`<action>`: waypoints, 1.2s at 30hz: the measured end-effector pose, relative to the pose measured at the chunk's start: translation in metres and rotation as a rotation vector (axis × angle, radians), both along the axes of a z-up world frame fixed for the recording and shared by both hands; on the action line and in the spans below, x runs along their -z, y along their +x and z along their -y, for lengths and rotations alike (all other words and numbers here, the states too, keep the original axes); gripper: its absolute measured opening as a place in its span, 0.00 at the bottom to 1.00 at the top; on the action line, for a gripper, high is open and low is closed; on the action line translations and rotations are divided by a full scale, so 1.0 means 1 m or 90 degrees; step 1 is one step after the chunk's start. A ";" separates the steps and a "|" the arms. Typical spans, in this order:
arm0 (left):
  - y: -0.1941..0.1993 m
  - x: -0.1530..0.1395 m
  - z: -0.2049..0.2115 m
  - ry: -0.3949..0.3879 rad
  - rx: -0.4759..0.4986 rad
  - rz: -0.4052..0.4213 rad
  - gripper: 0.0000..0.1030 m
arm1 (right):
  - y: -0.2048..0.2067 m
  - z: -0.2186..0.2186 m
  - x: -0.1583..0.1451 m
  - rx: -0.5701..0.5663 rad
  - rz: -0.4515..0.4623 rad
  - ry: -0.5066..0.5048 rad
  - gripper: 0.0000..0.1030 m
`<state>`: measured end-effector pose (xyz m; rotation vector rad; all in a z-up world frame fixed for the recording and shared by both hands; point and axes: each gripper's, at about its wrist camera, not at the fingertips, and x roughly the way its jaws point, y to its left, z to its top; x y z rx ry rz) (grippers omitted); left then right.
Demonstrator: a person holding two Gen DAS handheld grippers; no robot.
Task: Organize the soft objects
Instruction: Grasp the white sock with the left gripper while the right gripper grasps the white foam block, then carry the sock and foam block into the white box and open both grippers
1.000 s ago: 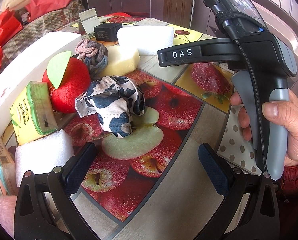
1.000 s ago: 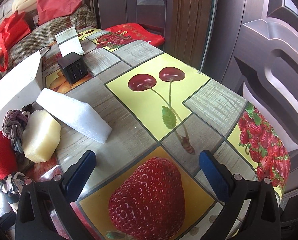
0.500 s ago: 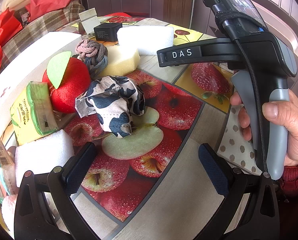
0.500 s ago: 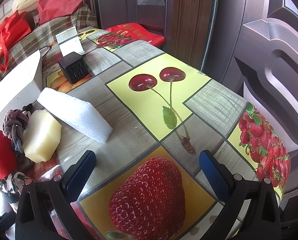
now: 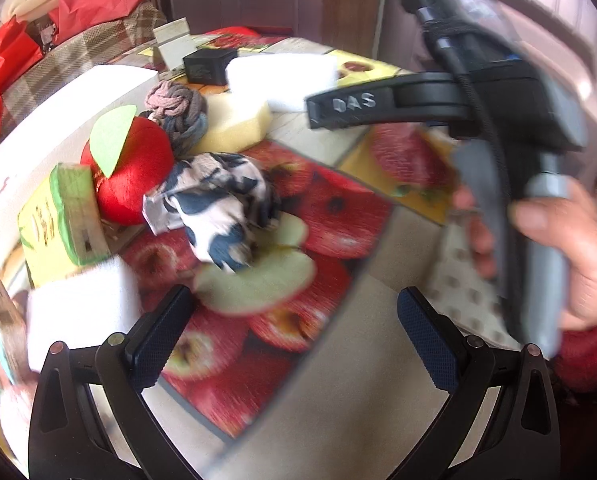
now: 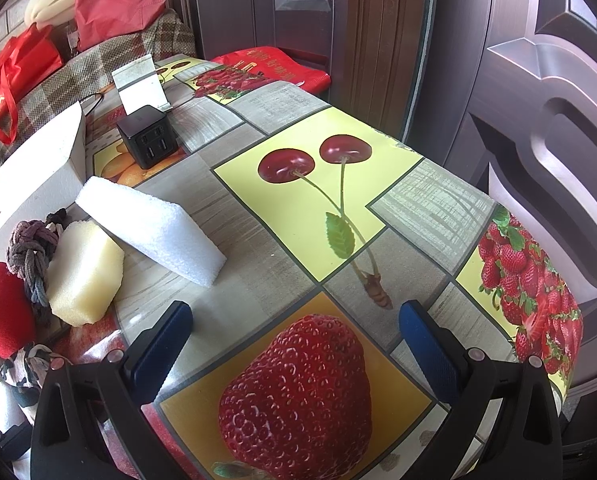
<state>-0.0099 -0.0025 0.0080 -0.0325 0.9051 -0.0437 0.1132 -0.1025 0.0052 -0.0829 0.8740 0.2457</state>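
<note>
Soft objects lie on a fruit-print table. In the left wrist view a black-and-white cloth bundle (image 5: 218, 212) lies ahead of my open, empty left gripper (image 5: 294, 340). Behind it are a red plush apple (image 5: 128, 184), a knotted rope ball (image 5: 178, 108), a yellow sponge (image 5: 234, 122) and a white foam block (image 5: 286, 76). A second white foam block (image 5: 82, 312) lies beside my left finger. My right gripper (image 6: 294, 344) is open and empty above a printed strawberry. The white foam block (image 6: 154, 228), yellow sponge (image 6: 84, 272) and rope ball (image 6: 30, 256) lie to its left.
A white box (image 5: 54, 120) stands along the left. A green tissue pack (image 5: 62, 220) leans by the apple. A black charger cube (image 6: 146, 140) and a card stand (image 6: 140, 88) sit at the back. The table edge (image 6: 538, 360) drops off at the right, near a door.
My left gripper has shifted, so its view is now blurred and the objects sit slightly further left. The right gripper's view has barely changed.
</note>
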 end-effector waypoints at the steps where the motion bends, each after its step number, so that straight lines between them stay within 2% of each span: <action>1: -0.014 -0.010 0.000 -0.014 0.003 0.033 0.99 | -0.001 0.004 -0.003 -0.010 0.002 0.029 1.00; 3: -0.044 -0.030 -0.002 -0.027 0.005 0.089 0.99 | -0.006 0.015 -0.010 -0.053 0.014 0.121 1.00; 4: -0.064 -0.043 -0.008 -0.035 -0.004 0.121 0.99 | -0.009 0.022 -0.016 -0.090 0.034 0.184 1.00; 5: -0.085 -0.055 -0.017 -0.038 -0.018 0.156 0.99 | -0.011 0.025 -0.022 -0.120 0.058 0.213 1.00; 6: -0.099 -0.064 -0.025 -0.032 -0.032 0.179 1.00 | -0.014 0.023 -0.031 -0.173 0.098 0.217 1.00; 8: -0.131 -0.076 -0.047 0.013 -0.074 0.208 1.00 | -0.018 0.008 -0.045 -0.273 0.167 0.155 1.00; 10: -0.147 -0.073 -0.067 0.050 -0.107 0.177 1.00 | -0.011 -0.008 -0.050 -0.315 0.184 0.090 1.00; 11: -0.154 -0.067 -0.079 0.056 -0.126 0.158 1.00 | -0.004 -0.012 -0.049 -0.325 0.174 0.083 1.00; 14: -0.162 -0.046 -0.100 0.034 -0.143 0.091 1.00 | 0.024 -0.027 -0.044 -0.364 0.099 0.100 1.00; 17: -0.160 -0.030 -0.103 0.022 -0.126 0.054 1.00 | 0.032 -0.034 -0.037 -0.398 0.085 0.096 0.99; 21: -0.152 -0.019 -0.087 0.043 -0.090 0.035 0.99 | 0.023 -0.046 -0.036 -0.443 0.098 0.063 0.97; 22: -0.147 -0.015 -0.083 0.050 -0.080 0.024 0.94 | 0.023 -0.050 -0.036 -0.450 0.098 0.055 0.96; 24: -0.137 -0.003 -0.080 0.060 -0.068 -0.013 0.84 | 0.023 -0.060 -0.032 -0.463 0.092 0.028 0.88; 25: -0.134 0.004 -0.079 0.062 -0.063 -0.029 0.76 | 0.025 -0.064 -0.029 -0.467 0.083 0.013 0.76; 26: -0.132 0.009 -0.079 0.056 -0.058 -0.035 0.75 | 0.027 -0.069 -0.025 -0.468 0.067 -0.004 0.61; 27: -0.134 0.009 -0.082 0.035 -0.054 -0.028 0.67 | 0.030 -0.071 -0.020 -0.469 0.052 -0.014 0.54; 29: -0.137 0.006 -0.082 0.035 -0.051 -0.024 0.49 | 0.035 -0.070 -0.014 -0.463 0.030 -0.017 0.29; 30: -0.139 0.005 -0.080 0.031 -0.048 -0.019 0.44 | 0.035 -0.069 -0.013 -0.462 0.023 -0.019 0.20; 33: -0.149 -0.003 -0.075 0.049 -0.057 0.010 0.30 | 0.028 -0.057 -0.016 -0.457 0.044 -0.011 0.19; 34: -0.154 -0.009 -0.076 0.053 -0.062 0.032 0.27 | 0.025 -0.051 -0.019 -0.448 0.057 -0.001 0.19; 36: -0.167 -0.024 -0.081 0.045 -0.082 0.101 0.27 | 0.020 -0.036 -0.027 -0.437 0.082 0.042 0.19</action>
